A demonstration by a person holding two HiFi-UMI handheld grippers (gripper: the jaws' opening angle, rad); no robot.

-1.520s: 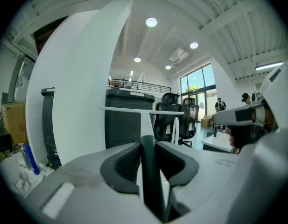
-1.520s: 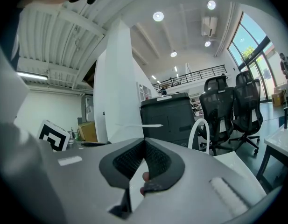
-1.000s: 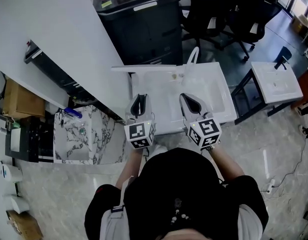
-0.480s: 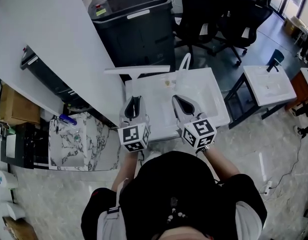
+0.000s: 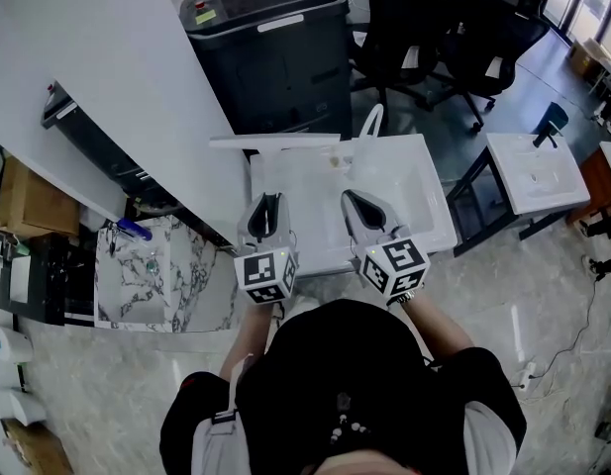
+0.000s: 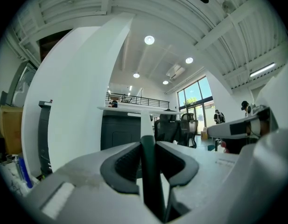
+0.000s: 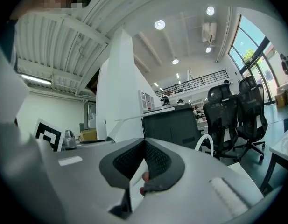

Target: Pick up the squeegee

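Note:
The squeegee has a long white blade (image 5: 275, 140) lying crosswise over the far left rim of the white basin (image 5: 424, 191). Its dark handle (image 6: 151, 181) runs back toward me between the left jaws. My left gripper (image 5: 269, 200) is shut on that handle; in the left gripper view the handle fills the gap at the left gripper (image 6: 148, 141), with the white blade (image 6: 129, 108) beyond. My right gripper (image 5: 352, 197) hovers beside it over the basin, holding nothing. In its own view the right gripper (image 7: 144, 141) has its tips meeting. Both point level.
A white arched faucet (image 5: 369, 122) stands at the basin's far rim. Behind it is a big dark grey bin (image 5: 275, 47), with black office chairs (image 5: 454, 38) to the right. A white wall (image 5: 107, 77) runs along the left. A second white basin (image 5: 543, 171) stands at right.

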